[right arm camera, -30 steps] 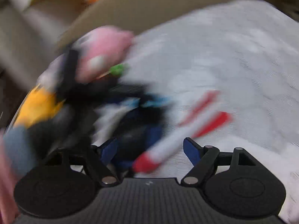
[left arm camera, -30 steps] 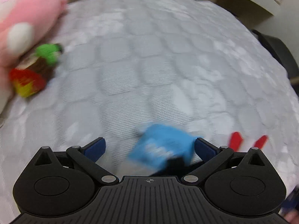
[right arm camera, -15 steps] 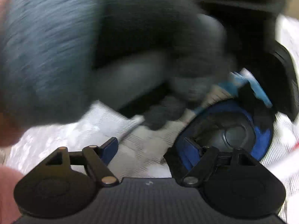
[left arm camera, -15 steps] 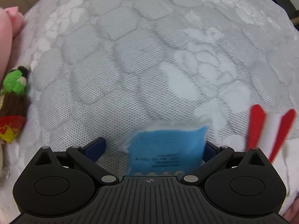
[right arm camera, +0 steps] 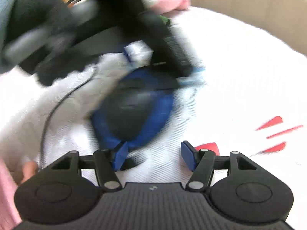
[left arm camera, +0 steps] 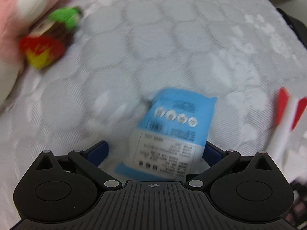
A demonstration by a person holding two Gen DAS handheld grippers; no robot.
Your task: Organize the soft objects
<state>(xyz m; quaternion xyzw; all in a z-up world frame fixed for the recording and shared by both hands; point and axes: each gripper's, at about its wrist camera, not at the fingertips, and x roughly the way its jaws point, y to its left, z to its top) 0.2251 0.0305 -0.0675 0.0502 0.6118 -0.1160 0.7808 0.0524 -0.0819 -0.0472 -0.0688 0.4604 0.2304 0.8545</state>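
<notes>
1. Lying on a white quilted bed (left arm camera: 153, 44), a blue-and-white packet (left arm camera: 172, 132) sits between the wide-spread blue fingers of the left gripper (left arm camera: 155, 151); the packet's right edge is against the right finger (left arm camera: 212, 153), while the left finger (left arm camera: 97, 151) stands clear of it, so the jaws are open with no grip.
2. At 10 o'clock in the left wrist view, a pink plush toy (left arm camera: 21, 5) lies along the bed's edge, and a small knitted toy (left arm camera: 51, 38) in green, brown, red and yellow rests just beside it.
3. At 3 o'clock in that view, a red-and-white striped soft item (left arm camera: 287, 111) shows, blurred.
4. In the right wrist view, the right gripper (right arm camera: 154, 158) points at the bedcover with its jaws partly open and nothing between them; they have just been closing.
5. At 12 o'clock from those jaws, the left gripper's black-and-blue body (right arm camera: 132, 107) fills the middle of the view, with a gloved hand (right arm camera: 48, 28) above it at 10 o'clock, heavily blurred.
6. The striped item (right arm camera: 272, 132) lies at 3 o'clock on the bed.
</notes>
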